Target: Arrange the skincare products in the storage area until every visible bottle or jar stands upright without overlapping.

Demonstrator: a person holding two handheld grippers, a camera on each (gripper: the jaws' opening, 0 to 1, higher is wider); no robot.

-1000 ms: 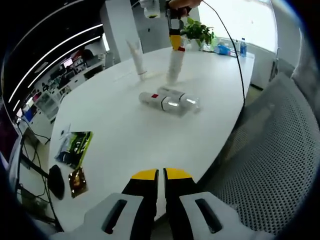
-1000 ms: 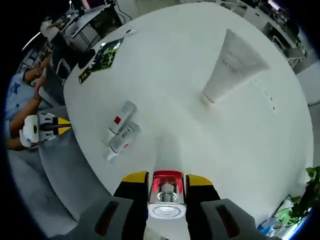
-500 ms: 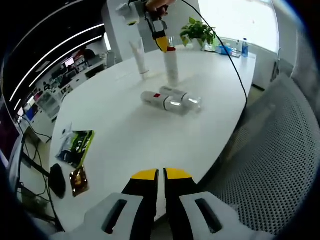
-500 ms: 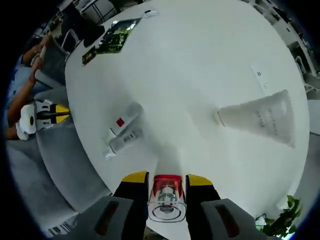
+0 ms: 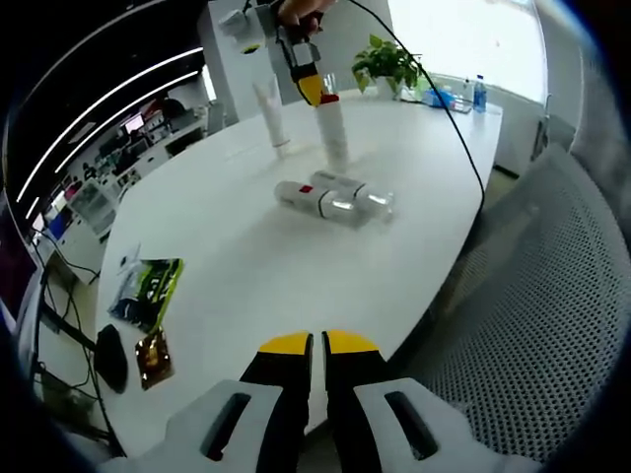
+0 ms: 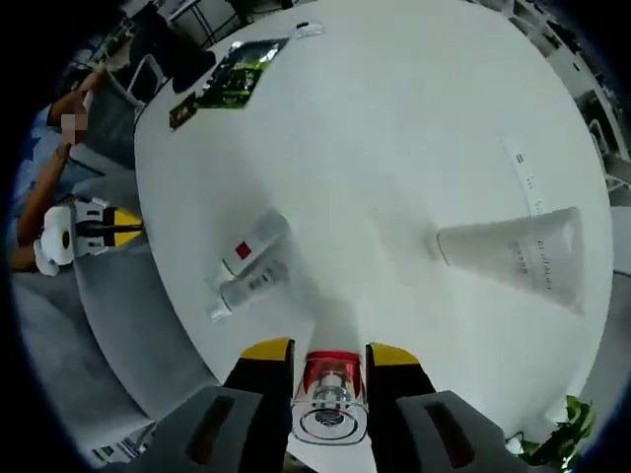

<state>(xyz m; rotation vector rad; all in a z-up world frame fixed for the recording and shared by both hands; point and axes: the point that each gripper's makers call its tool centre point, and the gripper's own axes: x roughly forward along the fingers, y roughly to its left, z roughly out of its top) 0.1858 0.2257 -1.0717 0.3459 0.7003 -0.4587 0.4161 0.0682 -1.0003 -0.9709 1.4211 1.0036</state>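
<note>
The left tool point(image 5: 315, 345) hangs at the near edge of the bench point(image 5: 246, 246), its yellow-tipped jaws pressed together with nothing between them. The right tool point(image 6: 330, 357) is poised above the bench's far side, pointing downward, jaws clamped on the red-collared top of an upright bottle point(image 6: 328, 389); a hand point(image 5: 301, 8) grips it from above.

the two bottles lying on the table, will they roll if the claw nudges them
Probably. The two bottles lie on their sides, side by side, on the smooth white table, and look round, so a sideways nudge may roll them. Their glossy surface might also slip between claw tips. They look small, likely light.
</note>
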